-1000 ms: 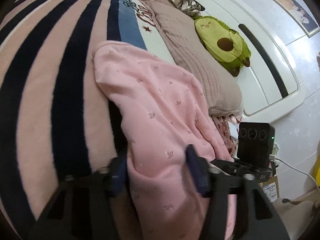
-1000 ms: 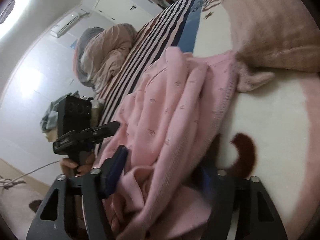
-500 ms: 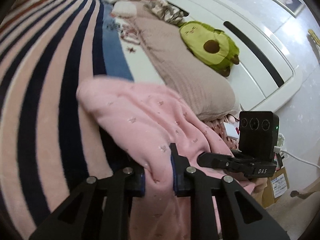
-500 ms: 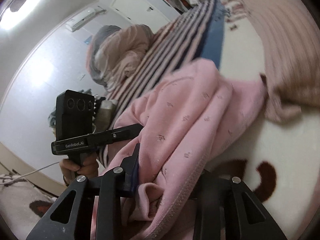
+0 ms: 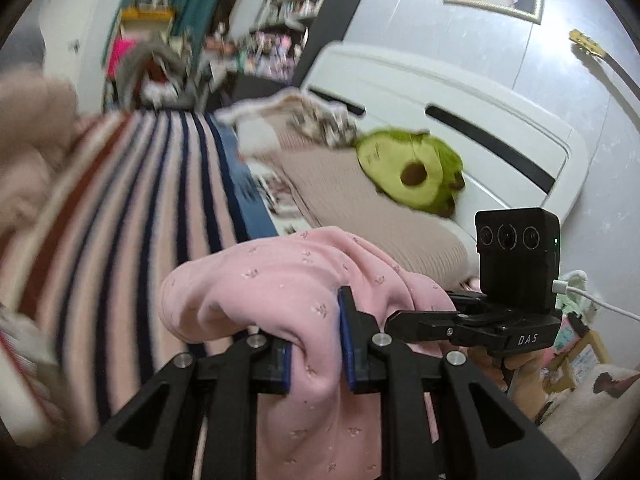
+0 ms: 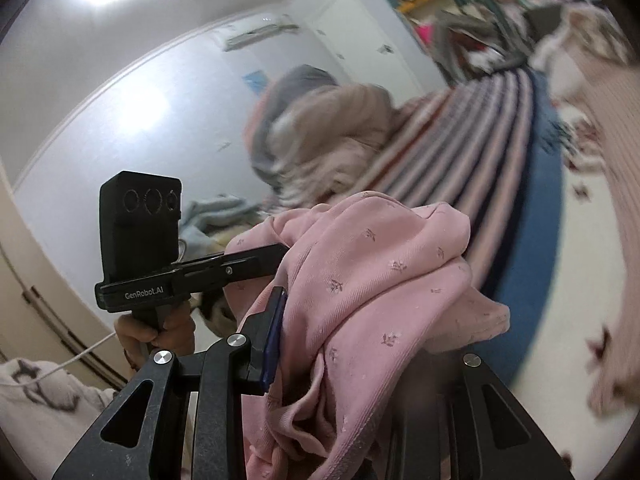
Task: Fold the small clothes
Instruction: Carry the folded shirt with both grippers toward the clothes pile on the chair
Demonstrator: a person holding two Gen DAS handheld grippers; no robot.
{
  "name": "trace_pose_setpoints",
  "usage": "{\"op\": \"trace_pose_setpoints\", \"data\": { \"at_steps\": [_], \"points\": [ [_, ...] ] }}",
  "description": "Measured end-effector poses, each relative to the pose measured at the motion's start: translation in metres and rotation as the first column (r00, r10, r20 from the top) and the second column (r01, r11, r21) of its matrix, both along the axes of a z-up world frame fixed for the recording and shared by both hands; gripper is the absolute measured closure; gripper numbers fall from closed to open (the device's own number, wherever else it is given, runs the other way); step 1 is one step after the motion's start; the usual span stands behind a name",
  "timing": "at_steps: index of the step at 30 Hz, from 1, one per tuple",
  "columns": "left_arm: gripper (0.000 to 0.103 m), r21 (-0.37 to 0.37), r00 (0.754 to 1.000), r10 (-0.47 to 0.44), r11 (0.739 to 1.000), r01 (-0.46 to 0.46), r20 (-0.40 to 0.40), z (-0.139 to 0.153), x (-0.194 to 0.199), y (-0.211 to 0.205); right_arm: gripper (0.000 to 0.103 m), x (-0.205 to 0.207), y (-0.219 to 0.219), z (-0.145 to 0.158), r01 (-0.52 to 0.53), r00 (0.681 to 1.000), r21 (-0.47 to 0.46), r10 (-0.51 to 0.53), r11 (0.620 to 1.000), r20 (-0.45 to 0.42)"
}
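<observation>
A small pink garment (image 5: 280,280) with a tiny floral print hangs bunched above the bed, held up at two places. My left gripper (image 5: 316,354) is shut on a fold of it, the cloth pinched between the blue pads (image 5: 347,344) and hanging below them. In the right wrist view the same pink garment (image 6: 380,260) drapes over my right gripper (image 6: 352,360), which is shut on it. Its left pad (image 6: 274,340) shows, and the right finger is hidden under cloth. Each view shows the other gripper's black body close beside the garment, held by a hand (image 6: 156,332).
Below lies a bed with a pink, navy and red striped blanket (image 5: 132,216). A beige pillow (image 5: 360,208), an avocado plush (image 5: 416,168) and a white headboard (image 5: 480,120) are on the right. A heap of bedding (image 6: 320,132) sits at the far end.
Both grippers closed on the pink garment while it lay on the bed, then rose with it. The cloth now hangs off the blanket and more of the room shows.
</observation>
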State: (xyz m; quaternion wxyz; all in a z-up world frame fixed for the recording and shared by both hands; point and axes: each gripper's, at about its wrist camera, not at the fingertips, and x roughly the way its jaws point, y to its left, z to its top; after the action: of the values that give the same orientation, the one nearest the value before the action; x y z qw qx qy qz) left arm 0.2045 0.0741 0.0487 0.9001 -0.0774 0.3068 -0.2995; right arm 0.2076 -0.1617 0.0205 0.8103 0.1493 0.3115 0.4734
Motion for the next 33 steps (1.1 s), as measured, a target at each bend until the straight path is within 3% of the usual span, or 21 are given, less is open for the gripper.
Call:
{"op": "trace_pose_setpoints", "data": {
  "at_steps": [6,11,16,20,25,29,33],
  "points": [
    [0.088,0.057,0.971,0.135,0.987,-0.149,0.199,0.078,-0.04,0.066,0.077,0.001,0.076,0.074,-0.128,0.976,0.011,0.123,0.992,0.179],
    [0.088,0.067,0.902,0.273,0.948,-0.312,0.334,0.137,-0.089,0.131,0.077,-0.009,0.146,0.124,-0.266,0.921,0.019,0.249,0.964,0.3],
    [0.088,0.069,0.828,0.381,0.893,-0.445,0.411,0.169,-0.13,0.189,0.077,-0.022,0.222,0.155,-0.41,0.857,0.029,0.375,0.911,0.354],
    [0.088,0.085,0.778,0.446,0.843,-0.532,0.441,0.176,-0.153,0.23,0.077,-0.031,0.272,0.162,-0.482,0.813,-0.001,0.448,0.876,0.373],
    [0.088,0.08,0.749,0.496,0.809,-0.582,0.439,0.181,-0.154,0.274,0.077,-0.039,0.317,0.167,-0.522,0.774,-0.045,0.495,0.852,0.395],
    [0.088,0.076,0.74,0.533,0.789,-0.61,0.41,0.172,-0.14,0.307,0.077,-0.033,0.342,0.165,-0.526,0.763,-0.076,0.509,0.847,0.398],
    [0.087,0.081,0.751,0.569,0.777,-0.625,0.335,0.147,-0.106,0.331,0.077,-0.015,0.36,0.147,-0.514,0.771,-0.111,0.514,0.851,0.376]
  ]
}}
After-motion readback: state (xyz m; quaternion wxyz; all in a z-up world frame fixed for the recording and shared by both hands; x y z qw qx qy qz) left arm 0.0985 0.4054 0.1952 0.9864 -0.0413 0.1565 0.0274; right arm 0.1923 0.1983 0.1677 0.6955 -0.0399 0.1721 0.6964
